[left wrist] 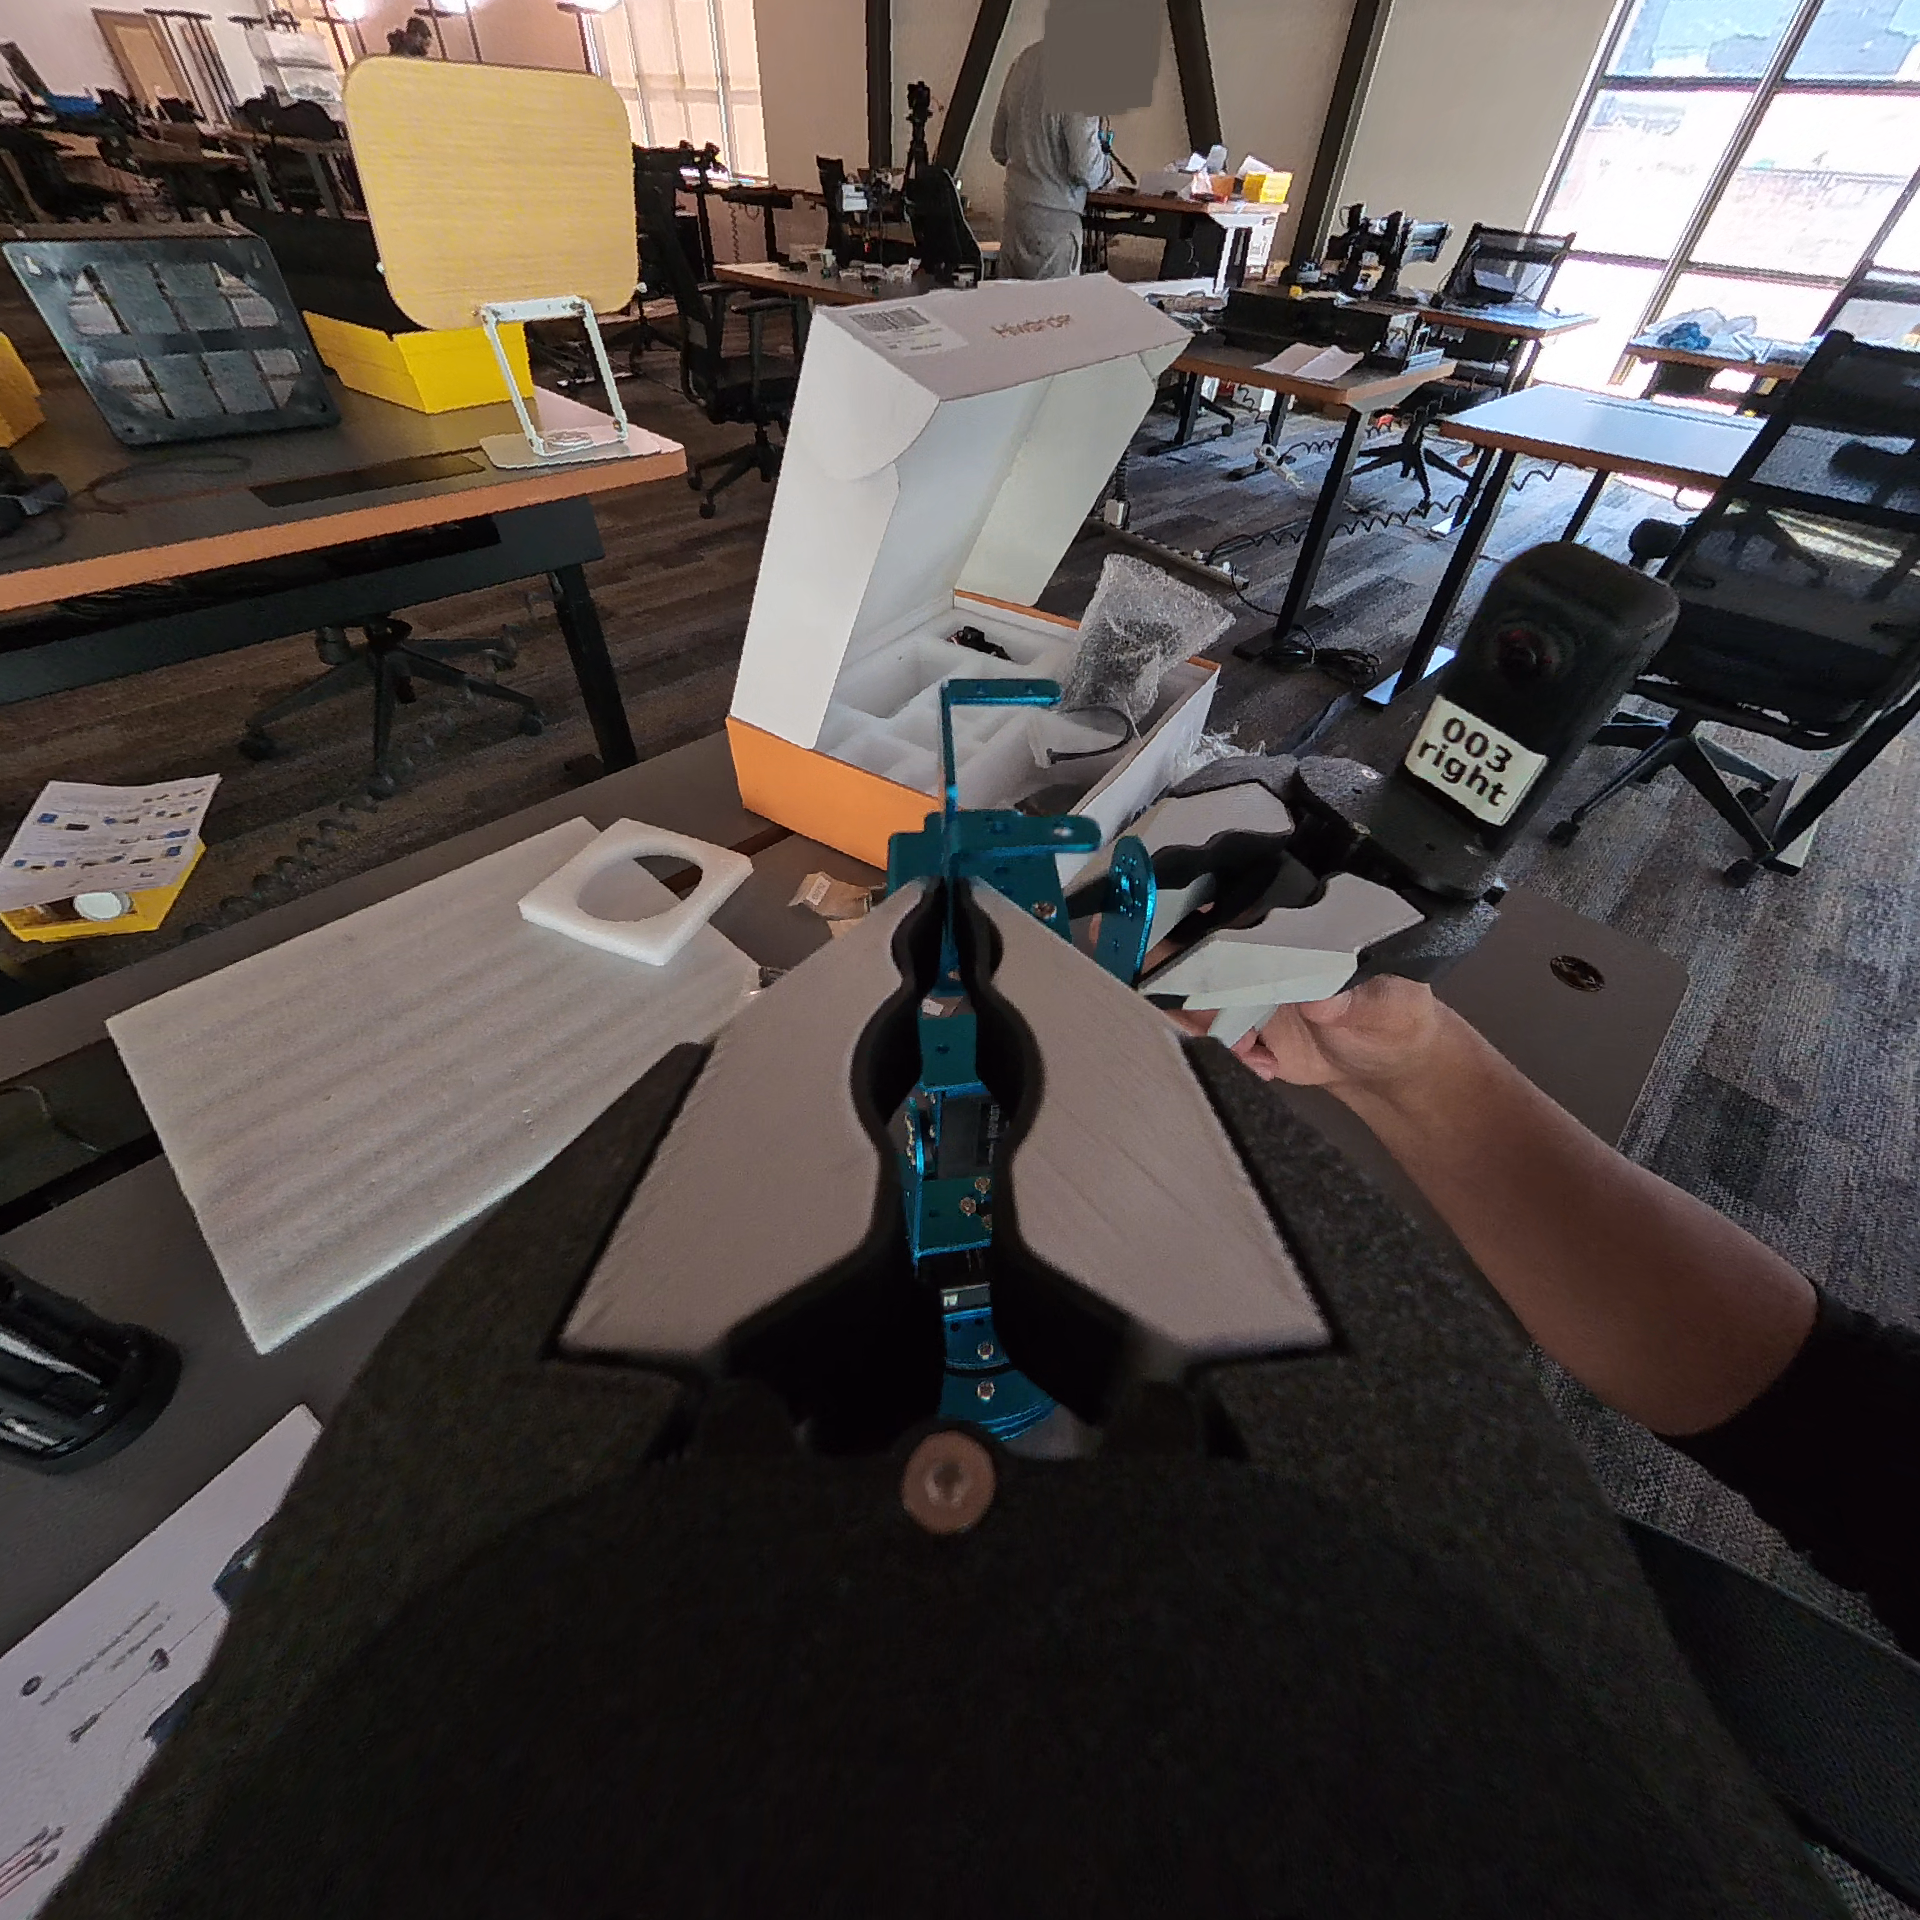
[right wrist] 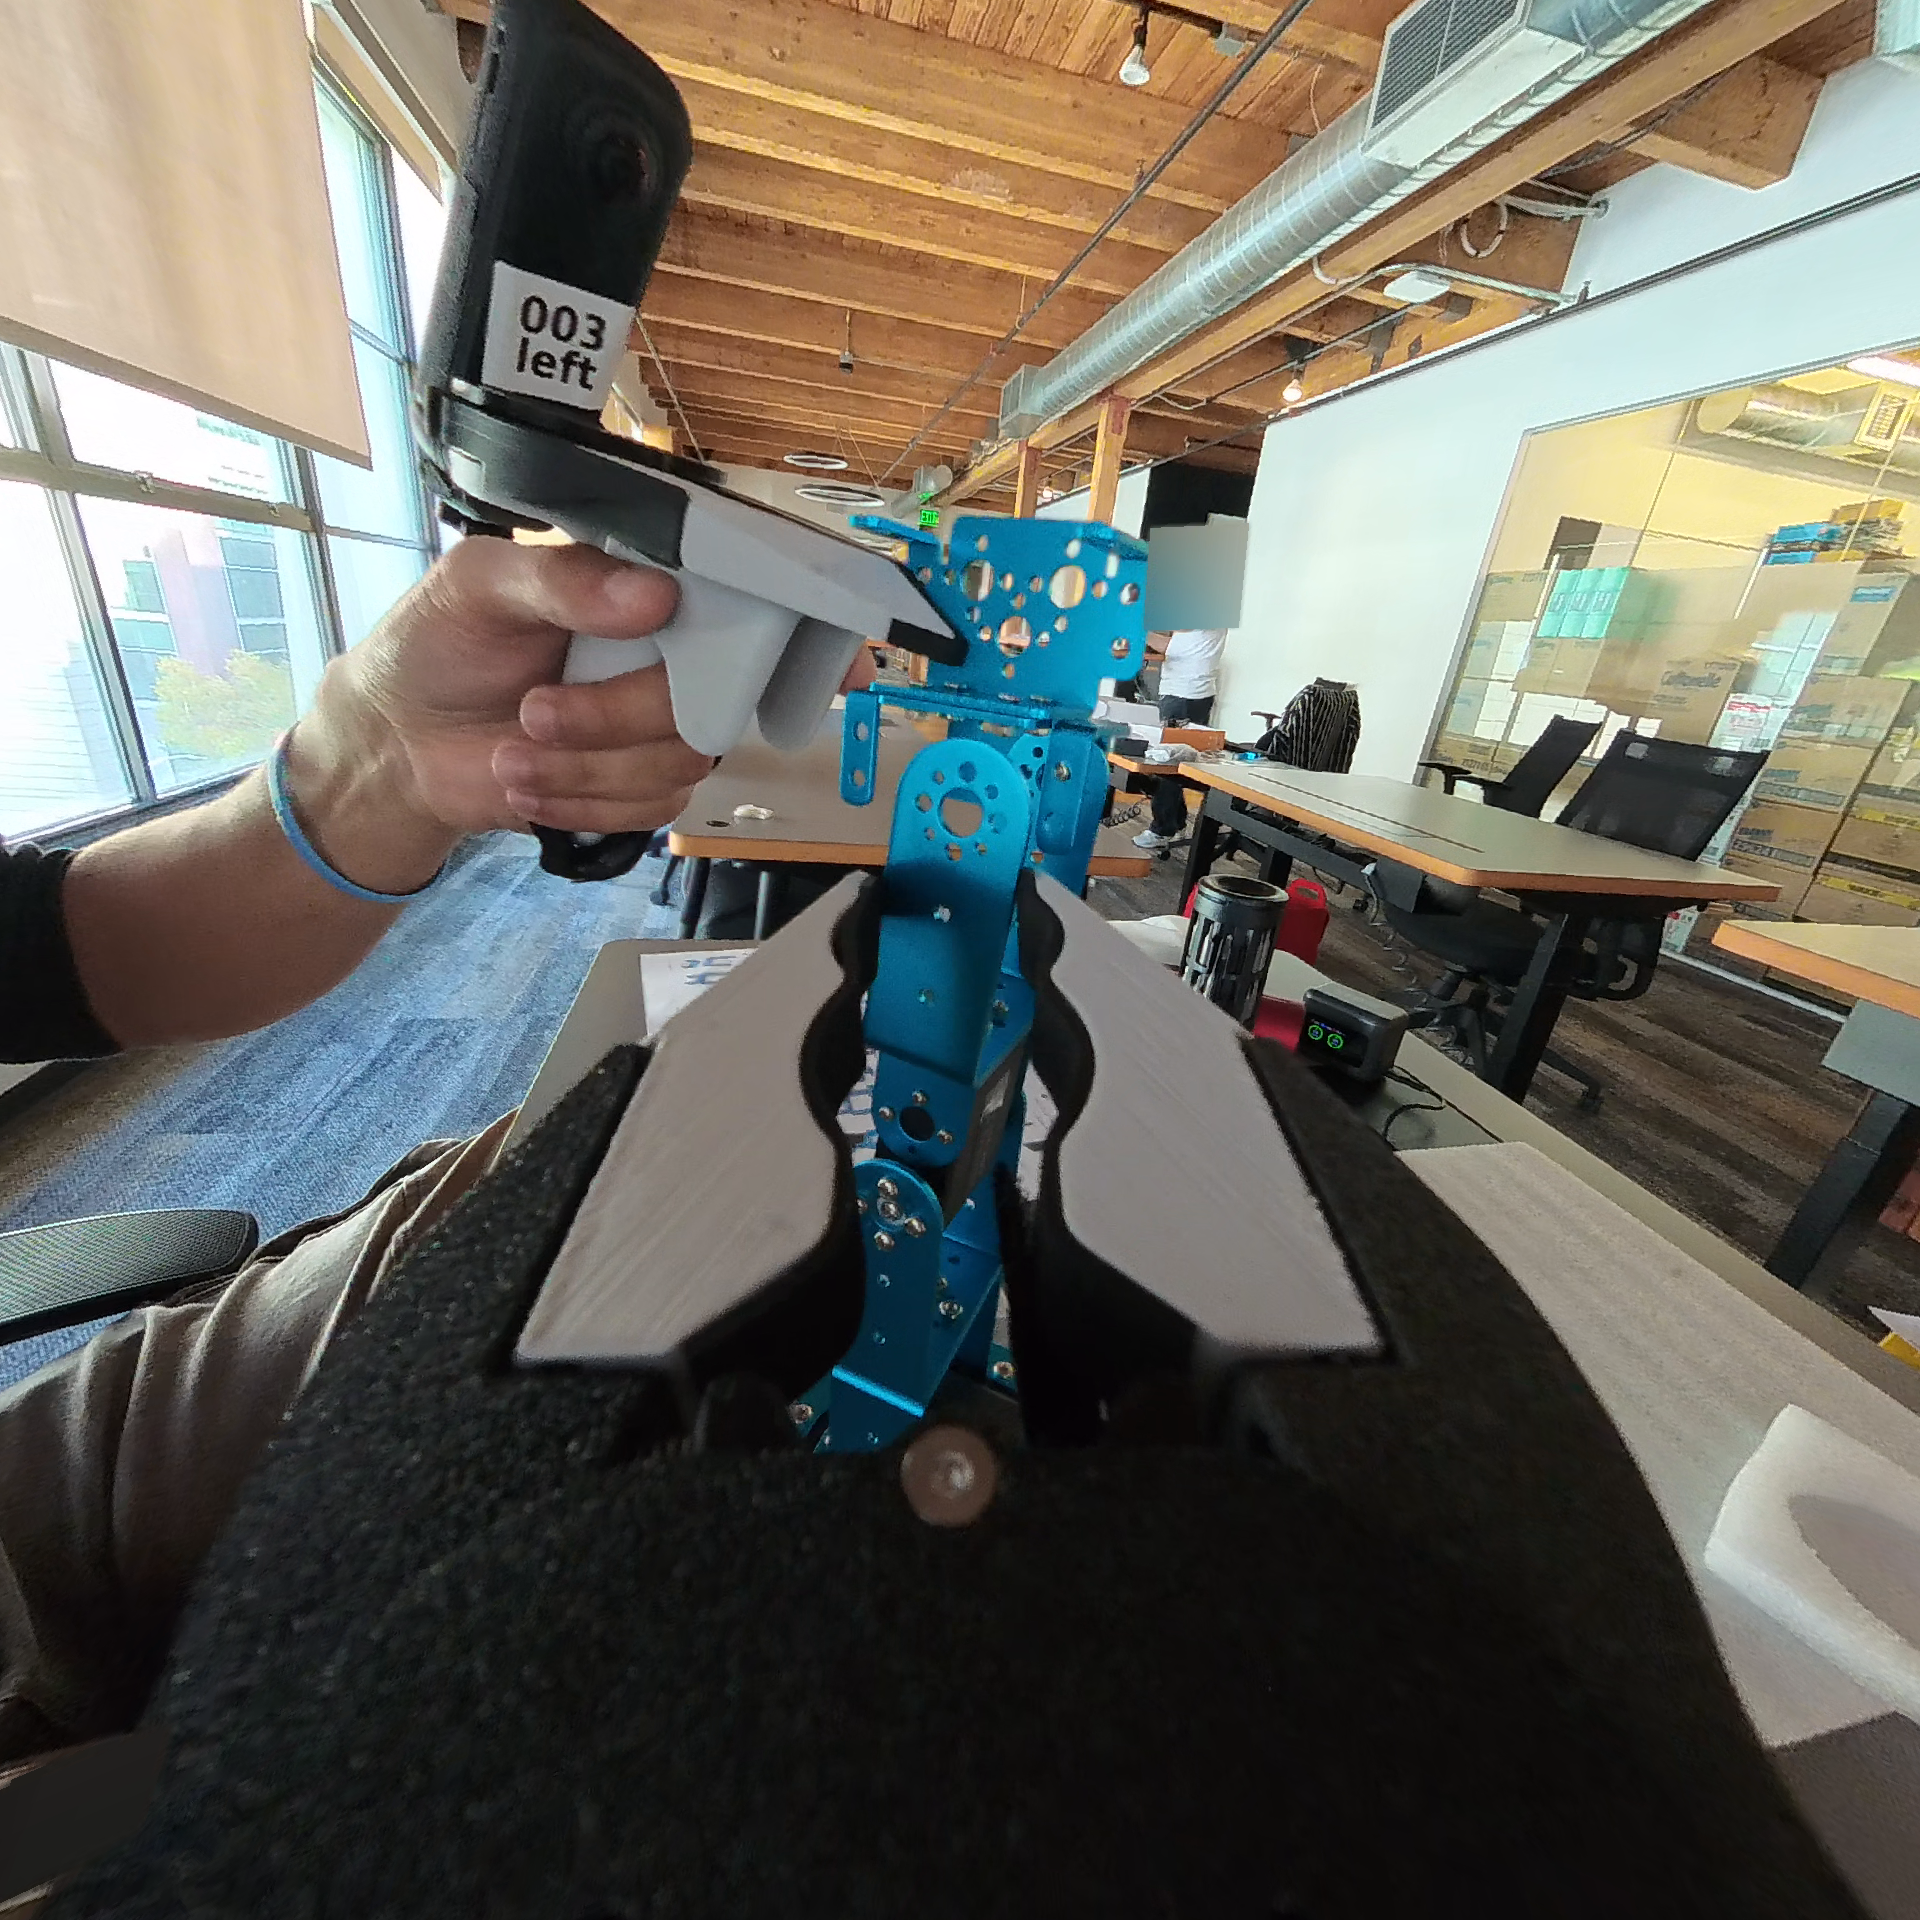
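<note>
Left tongs [left wrist: 948, 894] closed on top plate of blue metal frame [right wrist: 961, 935]; right tongs [right wrist: 951, 914] closed on its middle link. Frame upright, lifted between both, above table [left wrist: 260, 1278], near open box [left wrist: 935, 499]. Advice: keep both grips firm, avoid twisting joints.

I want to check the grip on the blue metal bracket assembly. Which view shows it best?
The right wrist view: the blue metal bracket assembly stands nearly whole, both grippers closed on it. In the left wrist view it appears edge-on, mostly hidden between the left gripper's fingers.
</note>
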Demonstrator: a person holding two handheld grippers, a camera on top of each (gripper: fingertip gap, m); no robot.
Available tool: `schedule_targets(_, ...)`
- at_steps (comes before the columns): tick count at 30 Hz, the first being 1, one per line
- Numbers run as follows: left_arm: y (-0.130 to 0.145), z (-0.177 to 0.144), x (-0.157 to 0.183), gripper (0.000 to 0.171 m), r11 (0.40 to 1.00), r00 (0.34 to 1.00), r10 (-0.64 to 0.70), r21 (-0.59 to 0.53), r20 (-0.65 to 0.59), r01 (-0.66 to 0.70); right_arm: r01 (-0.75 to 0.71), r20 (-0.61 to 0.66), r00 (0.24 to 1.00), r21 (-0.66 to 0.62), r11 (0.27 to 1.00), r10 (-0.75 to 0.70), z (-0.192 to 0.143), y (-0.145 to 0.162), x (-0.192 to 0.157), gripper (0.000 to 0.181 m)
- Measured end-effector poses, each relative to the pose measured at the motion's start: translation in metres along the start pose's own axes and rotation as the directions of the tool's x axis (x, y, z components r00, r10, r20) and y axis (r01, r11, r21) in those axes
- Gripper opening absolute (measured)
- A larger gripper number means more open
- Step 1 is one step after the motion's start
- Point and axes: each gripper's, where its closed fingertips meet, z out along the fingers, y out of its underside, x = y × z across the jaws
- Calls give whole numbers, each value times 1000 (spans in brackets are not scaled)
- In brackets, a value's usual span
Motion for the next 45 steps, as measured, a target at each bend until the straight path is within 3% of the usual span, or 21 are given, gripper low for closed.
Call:
schedule_targets(10, -18, 0, -5, 1, 997, 996, 35, 71, 76, -41, 4, -6, 1000, -4, 1000, -4, -1, 0, 1, 25)
schedule_targets(16, -23, -50, -26, 1, 986, 979, 88, 127, 185, -112, 10, -14, 1000, 28, 1000, -9, -8, -8, 4, 25)
schedule_targets(20, 31, -115, -65, 1, 991, 949, 61, 94, 308, -94, -15, -26, 1000, 80, 997, 17, -20, -20, 10, 28)
schedule_targets(26, 171, -227, -115, 1, 993, 869, -106, 105, 484, 62, -106, -58, 992, 128, 986, 114, -32, -22, 32, 38)
schedule_targets(32, 269, -293, -129, 1, 959, 782, -283, 190, 556, 211, -125, -292, 945, 87, 988, 145, -44, 13, 89, 38)
schedule_targets(37, 293, -306, -121, 1, 959, 791, -278, 207, 545, 195, -140, -501, 862, -92, 986, 76, -55, 73, 128, 38)
schedule_targets(41, 292, -298, -115, 1, 949, 834, -285, 263, 473, 175, -218, -582, 807, -146, 965, 94, -56, 110, 139, 44)
schedule_targets(45, 300, -291, -114, 1, 923, 849, -336, 321, 408, 211, -244, -614, 784, -166, 955, 94, -53, 126, 145, 45)
